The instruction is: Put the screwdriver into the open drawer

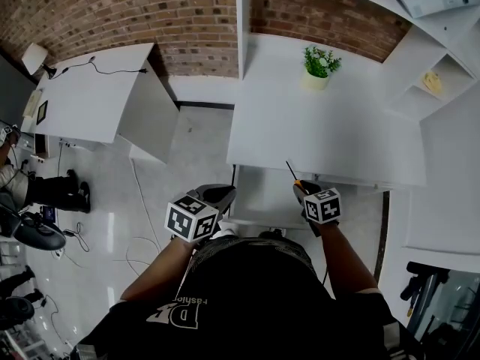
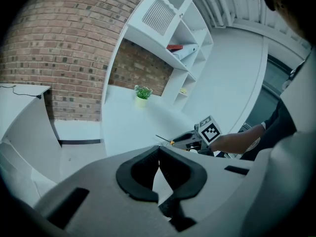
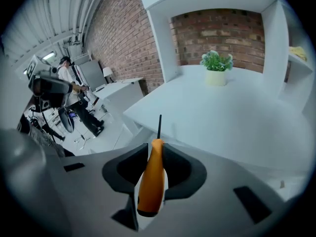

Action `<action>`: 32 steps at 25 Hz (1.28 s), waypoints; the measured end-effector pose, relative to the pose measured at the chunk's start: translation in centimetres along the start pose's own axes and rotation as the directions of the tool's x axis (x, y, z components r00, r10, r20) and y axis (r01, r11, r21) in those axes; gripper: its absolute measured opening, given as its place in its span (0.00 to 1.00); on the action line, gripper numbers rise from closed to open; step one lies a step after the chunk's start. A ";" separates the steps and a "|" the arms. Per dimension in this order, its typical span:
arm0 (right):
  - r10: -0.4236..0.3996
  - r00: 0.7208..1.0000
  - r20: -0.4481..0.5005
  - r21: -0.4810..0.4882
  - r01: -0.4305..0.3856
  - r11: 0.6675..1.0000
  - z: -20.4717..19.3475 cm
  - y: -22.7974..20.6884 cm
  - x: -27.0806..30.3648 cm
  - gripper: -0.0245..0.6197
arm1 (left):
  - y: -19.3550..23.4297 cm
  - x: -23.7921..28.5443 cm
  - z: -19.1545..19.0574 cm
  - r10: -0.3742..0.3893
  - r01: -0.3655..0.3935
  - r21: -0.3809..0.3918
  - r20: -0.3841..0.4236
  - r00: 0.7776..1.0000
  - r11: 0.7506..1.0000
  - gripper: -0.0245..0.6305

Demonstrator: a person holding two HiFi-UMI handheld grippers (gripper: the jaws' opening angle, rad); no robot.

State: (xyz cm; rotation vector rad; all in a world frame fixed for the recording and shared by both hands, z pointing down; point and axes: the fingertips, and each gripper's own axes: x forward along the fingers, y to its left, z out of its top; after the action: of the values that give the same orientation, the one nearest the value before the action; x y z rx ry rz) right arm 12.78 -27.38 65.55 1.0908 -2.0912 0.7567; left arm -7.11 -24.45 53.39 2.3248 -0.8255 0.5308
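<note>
The screwdriver (image 3: 152,177) has an orange handle and a thin dark shaft, and it points forward out of my right gripper (image 3: 157,149), which is shut on the handle. In the head view the shaft (image 1: 291,172) reaches over the front edge of the white desk (image 1: 322,126). The right gripper (image 1: 301,191) hovers just right of the open white drawer (image 1: 259,197) under that edge. My left gripper (image 1: 217,196) hangs at the drawer's left side. Its jaws (image 2: 159,154) meet with nothing between them. From the left gripper view the screwdriver tip (image 2: 164,140) shows ahead.
A small potted plant (image 1: 320,66) stands at the back of the desk by the brick wall. White shelves (image 1: 435,73) rise on the right. A second white table (image 1: 90,96) stands to the left, with a person (image 1: 30,186) and cables on the floor beside it.
</note>
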 end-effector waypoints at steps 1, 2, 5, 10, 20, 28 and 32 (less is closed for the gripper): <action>0.012 1.000 -0.027 -0.022 -0.013 1.000 -0.8 0.5 0.5 0.19 | 0.0 0.0 -0.2 0.002 -0.002 -0.002 -0.003 1.000 1.000 0.07; 0.024 0.998 -0.057 -0.045 -0.026 0.999 -1.7 0.8 0.9 0.19 | 0.0 0.1 -0.4 0.005 -0.005 -0.004 -0.004 1.000 1.000 0.07; 0.054 0.988 -0.147 -0.099 -0.069 0.993 -3.9 1.3 2.6 0.19 | 0.1 0.2 -0.8 0.018 -0.018 -0.020 -0.002 1.000 1.000 0.07; 0.066 0.959 -0.274 -0.204 -0.125 0.971 -6.5 1.5 5.7 0.19 | 1.3 -0.2 -1.6 0.059 -0.059 -0.073 -0.002 0.998 0.996 0.07; 0.054 0.915 -0.401 -0.376 -0.218 0.901 -9.7 1.1 11.8 0.19 | 2.9 -0.6 -5.6 0.141 -0.148 -0.155 -0.057 0.988 0.977 0.07; 0.042 0.885 -0.464 -0.499 -0.300 0.813 -10.5 0.6 14.9 0.19 | 3.2 -0.1 -7.0 0.199 -0.209 -0.189 -0.066 0.978 0.959 0.07; 0.034 0.884 -0.465 -0.547 -0.318 0.774 -10.5 0.6 16.1 0.19 | 3.7 -0.9 -7.8 0.238 -0.248 -0.212 -0.070 0.969 0.945 0.07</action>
State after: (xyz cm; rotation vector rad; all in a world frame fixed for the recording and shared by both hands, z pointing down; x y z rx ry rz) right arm 8.08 -27.07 84.16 0.3176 -1.8502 0.3052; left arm -11.46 -21.22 60.17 2.0157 -1.1007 0.5618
